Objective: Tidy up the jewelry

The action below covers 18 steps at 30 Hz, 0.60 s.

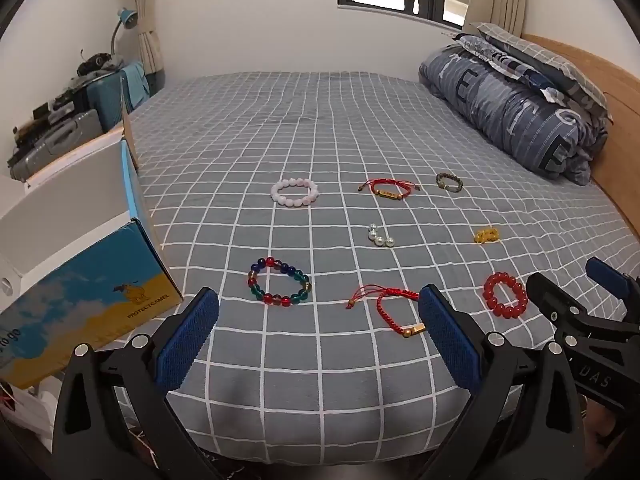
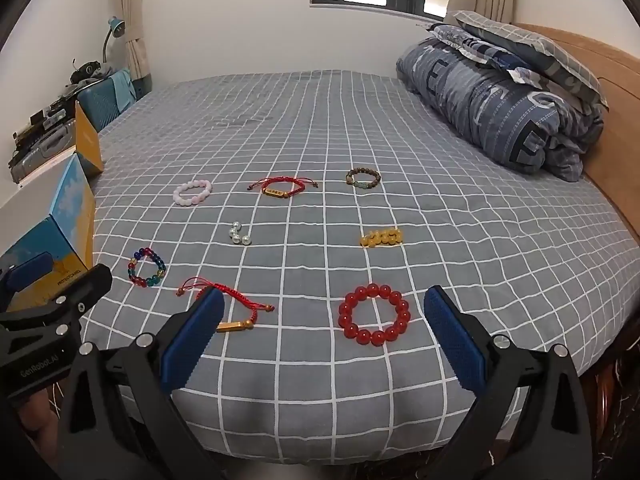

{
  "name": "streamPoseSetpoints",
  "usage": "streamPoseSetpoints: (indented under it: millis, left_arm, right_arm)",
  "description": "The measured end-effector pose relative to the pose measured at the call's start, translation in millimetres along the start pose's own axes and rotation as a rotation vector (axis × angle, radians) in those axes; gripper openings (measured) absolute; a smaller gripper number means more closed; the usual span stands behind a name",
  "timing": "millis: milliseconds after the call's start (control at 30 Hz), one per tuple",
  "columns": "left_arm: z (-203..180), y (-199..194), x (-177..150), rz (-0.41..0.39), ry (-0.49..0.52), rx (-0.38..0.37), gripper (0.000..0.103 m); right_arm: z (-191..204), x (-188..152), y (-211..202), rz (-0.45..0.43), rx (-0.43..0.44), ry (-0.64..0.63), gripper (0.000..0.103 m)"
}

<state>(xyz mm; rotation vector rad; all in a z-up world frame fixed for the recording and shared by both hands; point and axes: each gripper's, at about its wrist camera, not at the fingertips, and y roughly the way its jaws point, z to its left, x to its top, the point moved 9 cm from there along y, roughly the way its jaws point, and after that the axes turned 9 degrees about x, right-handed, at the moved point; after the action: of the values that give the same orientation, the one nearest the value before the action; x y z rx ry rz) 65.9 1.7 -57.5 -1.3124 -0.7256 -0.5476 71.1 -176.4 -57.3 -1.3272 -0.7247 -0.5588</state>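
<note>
1. Setting: bed (image 2: pixel 320 380) with grey checked sheet; eight pieces of jewelry laid out singly, all apart from one another. An open box (image 1: pixel 92 300) with blue and yellow print stands at the left edge of the bed.
2. Far row, left to right: pink bead bracelet (image 2: pixel 193 191), red cord bracelet with gold bar (image 2: pixel 281 188), brown bead bracelet (image 2: pixel 363 179).
3. Middle: pearl piece (image 2: pixel 239 234) and, to its right, yellow bead piece (image 2: pixel 381 237); the yellow one looks bunched up, form hard to make out.
4. Near row: multicolour bead bracelet (image 1: pixel 279 281) on the left, red cord bracelet (image 1: pixel 390 307) in the centre, red bead bracelet (image 2: pixel 374 314) on the right.
5. Left gripper (image 1: pixel 318 330): fingers spread wide, nothing between them, held above the near edge of the bed, facing the multicolour bracelet and near cord bracelet.
6. Right gripper (image 2: pixel 324 330): fingers likewise wide apart and empty; the red bead bracelet lies on the sheet just beyond and between them.
7. Step in hand, by my reading: start of the task, approach before a first pick. Nothing lifted or gathered.
8. Next move calls for: lowering the right gripper over the red bead bracelet and pinching one side of the ring against the soft sheet. The box is the likely destination.
</note>
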Motion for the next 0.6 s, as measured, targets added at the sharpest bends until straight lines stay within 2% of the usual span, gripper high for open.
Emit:
streamPoseSetpoints:
  millis: [600]
  left_arm:
    - [-0.1,4.2,-3.1,0.002,0.003,0.001,0.098]
  right_arm:
    - [0.1,-0.9,2.8,-0.006,-0.001,-0.006,0.096]
